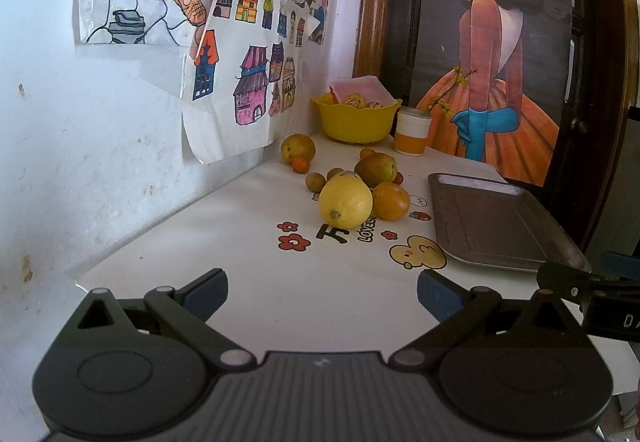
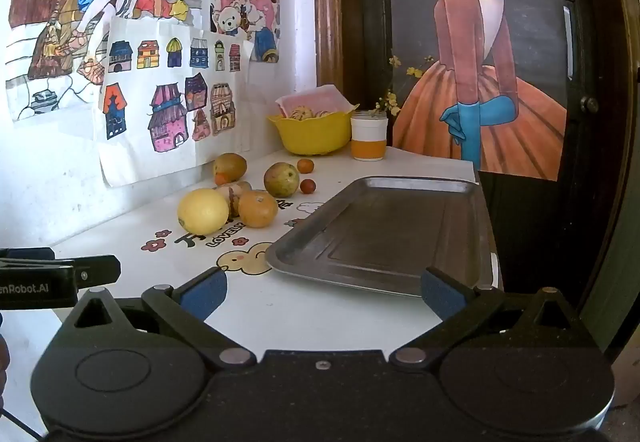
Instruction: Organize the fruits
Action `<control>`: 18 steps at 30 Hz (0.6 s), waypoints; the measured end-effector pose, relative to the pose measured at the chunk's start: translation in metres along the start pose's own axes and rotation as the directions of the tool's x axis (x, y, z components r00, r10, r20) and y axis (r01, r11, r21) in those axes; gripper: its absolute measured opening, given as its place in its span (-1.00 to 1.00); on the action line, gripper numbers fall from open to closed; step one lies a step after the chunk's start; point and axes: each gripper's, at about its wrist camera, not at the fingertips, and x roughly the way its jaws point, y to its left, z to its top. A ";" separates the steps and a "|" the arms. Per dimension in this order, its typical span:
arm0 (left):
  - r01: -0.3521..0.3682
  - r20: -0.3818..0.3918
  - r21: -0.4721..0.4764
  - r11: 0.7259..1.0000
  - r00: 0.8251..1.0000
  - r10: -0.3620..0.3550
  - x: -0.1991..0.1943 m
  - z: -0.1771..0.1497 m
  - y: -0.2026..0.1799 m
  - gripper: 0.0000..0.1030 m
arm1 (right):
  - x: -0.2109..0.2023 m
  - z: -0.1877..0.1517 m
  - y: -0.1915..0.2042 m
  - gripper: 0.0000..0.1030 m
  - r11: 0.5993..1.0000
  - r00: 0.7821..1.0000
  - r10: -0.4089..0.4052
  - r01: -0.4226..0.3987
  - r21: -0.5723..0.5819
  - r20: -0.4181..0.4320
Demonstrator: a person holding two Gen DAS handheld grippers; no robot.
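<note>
Yellow lemon (image 1: 345, 202) and an orange (image 1: 391, 200) front a cluster of fruit on the white surface (image 1: 248, 282), at 12 o'clock from the left tool (image 1: 322, 292). Both tools hover with fingers spread wide, holding nothing. From the right tool (image 2: 324, 292), the metal tray (image 2: 384, 234) lies at 12 o'clock, the fruit at 11.

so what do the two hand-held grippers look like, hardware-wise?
Both look the same build: the left hand-held gripper and right hand-held gripper have black linkage arms with silver pivot pins, round black side discs, a ribbed centre body and blue finger pads. The left one's side carries white lettering ending "nRobot.AI".
</note>
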 end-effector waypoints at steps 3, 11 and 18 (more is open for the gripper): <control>0.000 0.000 0.000 1.000 1.000 0.000 0.000 0.000 0.000 0.99 | 0.000 0.000 0.000 0.99 1.000 1.000 0.000 0.000 0.001 0.000; -0.001 0.000 -0.009 1.000 1.000 0.001 -0.003 -0.002 0.004 0.99 | -0.001 0.001 0.001 0.99 1.000 1.000 0.003 -0.003 0.003 0.006; -0.010 -0.008 -0.007 1.000 1.000 0.009 -0.002 -0.002 0.003 0.99 | 0.000 0.001 0.001 0.99 1.000 1.000 0.014 -0.014 0.006 0.002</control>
